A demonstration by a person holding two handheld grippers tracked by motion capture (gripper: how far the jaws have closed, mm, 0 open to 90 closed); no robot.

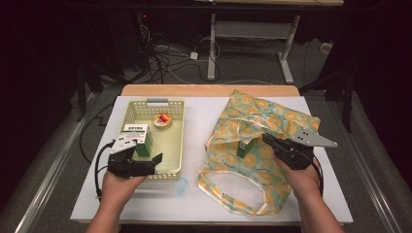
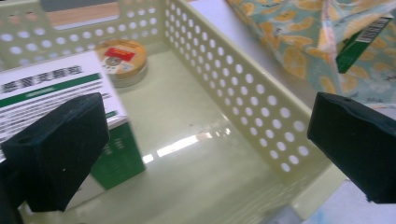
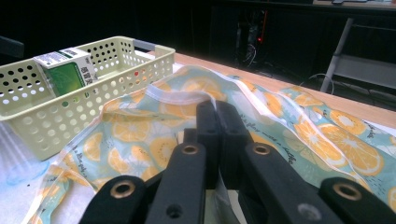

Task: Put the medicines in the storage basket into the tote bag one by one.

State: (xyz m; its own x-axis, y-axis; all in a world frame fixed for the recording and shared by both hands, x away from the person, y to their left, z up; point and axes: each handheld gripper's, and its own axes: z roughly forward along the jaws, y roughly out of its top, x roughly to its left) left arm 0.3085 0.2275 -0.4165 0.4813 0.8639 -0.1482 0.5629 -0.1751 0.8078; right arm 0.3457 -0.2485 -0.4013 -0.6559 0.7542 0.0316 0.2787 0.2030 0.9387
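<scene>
The left gripper, jaws spread wide and grasping nothing, hangs at the near end of a pale green perforated basket, one jaw inside and one just outside its right wall. Just beside the inner jaw, within the basket, a green-and-white carton stands upright; its white top carries lines of dark print and a green stripe, too blurred to read. At the basket's far end lies a round gold tin with a red label.

To the right of the basket, the right gripper is clenched on the rim of an orange-slice-patterned cloth bag, pinching the fabric at its mouth. A second green carton, a barcode on its end, sits in the bag's opening, close to the basket's right wall.

Count: two grippers, two cartons, one tin, one basket, one bag. Basket and bag rest on a white sheet over a wooden table. Beyond the basket the room is dark, with cables across the floor and a white desk frame.
</scene>
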